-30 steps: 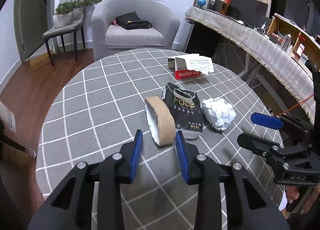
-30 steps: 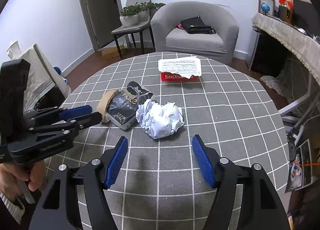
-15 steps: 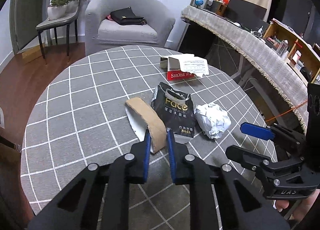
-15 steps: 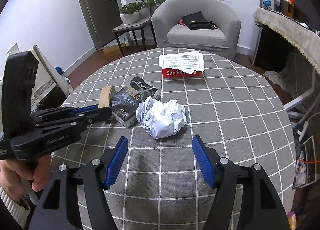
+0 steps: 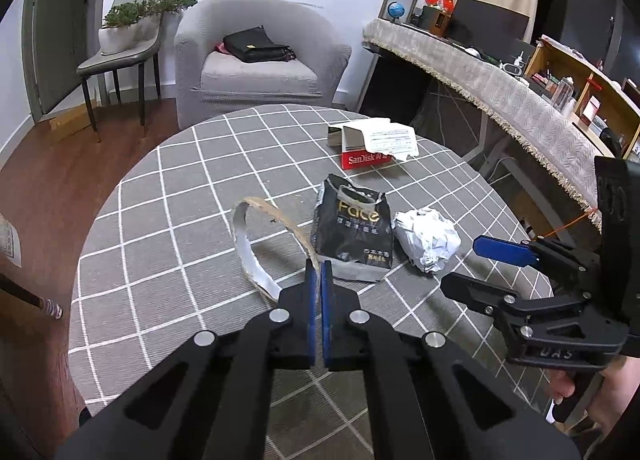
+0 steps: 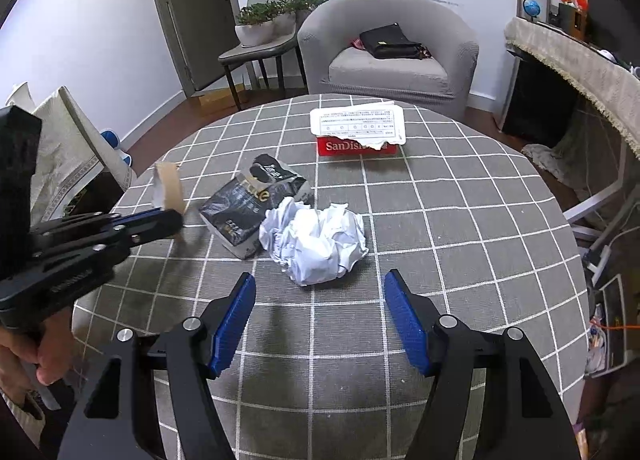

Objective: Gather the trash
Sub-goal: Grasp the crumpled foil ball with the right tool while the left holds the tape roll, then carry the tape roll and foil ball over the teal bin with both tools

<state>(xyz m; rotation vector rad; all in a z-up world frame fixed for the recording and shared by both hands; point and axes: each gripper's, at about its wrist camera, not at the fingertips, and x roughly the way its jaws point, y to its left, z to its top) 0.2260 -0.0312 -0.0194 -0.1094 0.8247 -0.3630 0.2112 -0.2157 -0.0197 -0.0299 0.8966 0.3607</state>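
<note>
My left gripper [image 5: 317,270] is shut on the near edge of a brown cardboard tape ring [image 5: 256,236] and holds it lifted off the round table; the ring shows in the right wrist view [image 6: 170,187] above the left gripper [image 6: 174,219]. A black "Face" wrapper [image 5: 352,230] [image 6: 256,199] lies in the middle. A crumpled white paper ball [image 5: 428,238] [image 6: 316,240] lies to its right. My right gripper [image 6: 320,310] is open and empty, just short of the paper ball; it also shows in the left wrist view [image 5: 480,264].
A red SanDisk box with a torn white sheet on it [image 5: 374,143] [image 6: 358,131] lies at the table's far side. The table has a grey checked cloth [image 6: 460,219]. Behind it stand a grey armchair [image 6: 388,55] and a chair with plants [image 6: 264,27].
My left gripper closed on the tape ring and lifted it off the table. My right gripper stayed open in front of the paper ball.
</note>
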